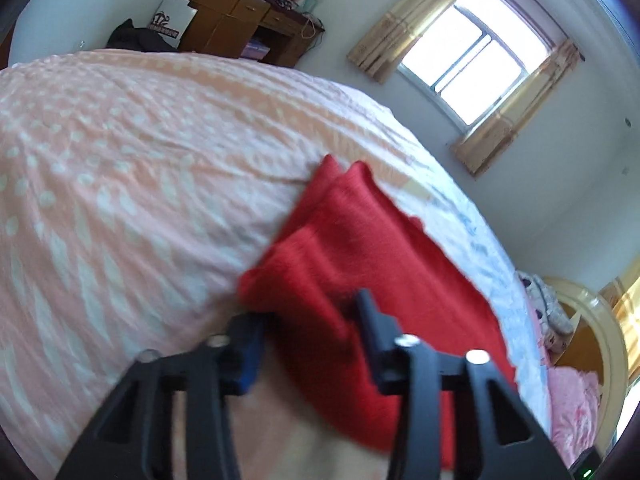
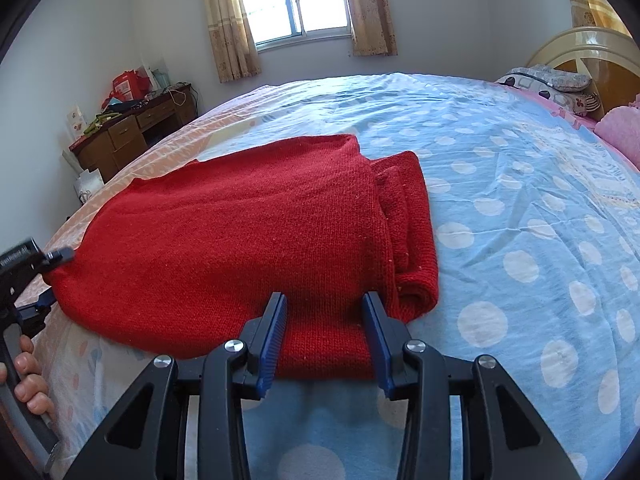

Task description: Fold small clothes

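Bedroom setup: a big bed with a dotted bedsheet (image 2: 500,184), blue with white spots on one half and peach on the other, takes up nearly everything in view. Sitting on it is the red knit sweater (image 2: 248,240), already folded into a thick pad, with its rolled layers stacked along the edge at 3 o'clock. Loads of bare sheet from 12 round to 4 o'clock, so plenty of room that side.

Right gripper (image 2: 325,334) is at the sweater's 6 o'clock edge, angled down, blue pads straddling the hem. Honestly can't tell if they're pinching the knit or just sitting either side of it.

Left gripper (image 1: 310,322) is at the sweater's 9 o'clock corner, rolled over sideways, with red knit bunched between its fingers. That view is blurry, so I can't call the grip there either.

A wooden desk (image 2: 128,132) piled with clutter is at 10 o'clock, and a curtained window (image 2: 296,0) at 12.
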{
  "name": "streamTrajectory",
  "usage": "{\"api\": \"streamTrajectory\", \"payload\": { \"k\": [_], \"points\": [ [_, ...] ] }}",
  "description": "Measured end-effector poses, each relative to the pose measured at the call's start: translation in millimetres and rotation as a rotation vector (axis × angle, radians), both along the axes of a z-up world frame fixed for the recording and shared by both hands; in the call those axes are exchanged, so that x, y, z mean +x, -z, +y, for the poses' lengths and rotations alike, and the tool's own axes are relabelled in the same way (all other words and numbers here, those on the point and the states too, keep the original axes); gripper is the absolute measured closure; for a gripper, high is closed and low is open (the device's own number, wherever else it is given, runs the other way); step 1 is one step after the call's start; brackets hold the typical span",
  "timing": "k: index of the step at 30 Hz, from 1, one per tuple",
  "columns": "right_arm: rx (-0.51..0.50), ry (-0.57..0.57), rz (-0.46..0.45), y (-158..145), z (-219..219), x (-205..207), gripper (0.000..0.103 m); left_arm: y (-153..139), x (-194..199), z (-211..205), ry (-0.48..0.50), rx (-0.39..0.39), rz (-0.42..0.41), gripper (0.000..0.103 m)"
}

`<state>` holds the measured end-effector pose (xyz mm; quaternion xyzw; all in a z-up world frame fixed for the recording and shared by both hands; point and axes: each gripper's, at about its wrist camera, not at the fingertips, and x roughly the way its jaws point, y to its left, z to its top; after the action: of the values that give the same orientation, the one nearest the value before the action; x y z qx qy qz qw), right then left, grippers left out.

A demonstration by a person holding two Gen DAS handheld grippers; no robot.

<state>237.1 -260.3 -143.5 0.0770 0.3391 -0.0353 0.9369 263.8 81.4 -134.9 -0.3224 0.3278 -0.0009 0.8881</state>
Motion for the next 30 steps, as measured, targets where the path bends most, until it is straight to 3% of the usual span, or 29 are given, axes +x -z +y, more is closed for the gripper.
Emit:
{"api": "streamTrajectory", "payload": {
  "k": [2,4,5,9,12,15,18,19,21,22,23,26,28,29,30],
  "points": [
    [-0.004,0.002,0.001,-0.8,0.5,0.0,0.064,0.9,-6.7,-1.0,0.022,0.009,-0.022,0.067],
    [-0.025,0.005,0.002,-6.9,3.7,0.0,0.079,0.3,-12.6,-0.1,0.029,-0.002,-0.029,0.067],
    [-0.031,-0.006,-0.011,-12.9,7.0,-0.8,0.091,1.0,-13.4,1.4,0.027,-0.016,-0.033,0.067],
    [-0.022,-0.097,-0.065,-39.8,40.8,7.3,0.093,2.1,-18.5,4.8,0.008,-0.047,-0.054,0.06],
    [0.047,-0.202,-0.051,-45.9,78.7,33.3,0.093,-1.1,-15.3,4.7,0.015,-0.056,-0.048,0.05],
    [0.088,-0.263,-0.004,-35.1,110.5,61.2,0.093,-7.4,-6.0,6.0,0.02,-0.042,-0.041,0.035],
    [0.122,-0.276,0.079,-6.7,129.1,79.6,0.092,-6.5,-2.6,9.9,-0.003,-0.048,-0.046,0.033],
    [0.121,-0.259,0.045,-1.6,129.5,76.8,0.092,-6.8,-2.3,8.6,-0.001,-0.037,-0.053,0.036],
    [0.129,-0.259,0.05,-2.4,129.2,75.7,0.092,-5.4,-0.9,4.0,0.029,-0.022,-0.053,0.056],
    [0.139,-0.264,0.059,-2.2,127.7,76.7,0.092,-1.6,0.9,3.4,0.057,-0.051,-0.046,0.073],
    [0.135,-0.275,0.066,-2.8,127.2,77.4,0.092,1.7,1.6,3.6,0.076,-0.082,-0.044,0.078],
    [0.087,-0.307,0.097,-14.0,131.7,81.4,0.092,1.1,-4.0,4.3,0.092,-0.09,-0.08,0.08],
    [0.121,-0.326,0.084,-25.3,130.9,84.7,0.092,-1.6,-6.6,2.9,0.097,-0.074,-0.103,0.08],
    [0.151,-0.339,0.07,-33.9,130.5,87.2,0.09,-2.9,-7.7,1.9,0.095,-0.061,-0.112,0.08],
    [0.175,-0.354,0.064,-42.4,131.1,91.2,0.081,-3.8,-8.0,1.6,0.091,-0.055,-0.119,0.08]
  ]
}}
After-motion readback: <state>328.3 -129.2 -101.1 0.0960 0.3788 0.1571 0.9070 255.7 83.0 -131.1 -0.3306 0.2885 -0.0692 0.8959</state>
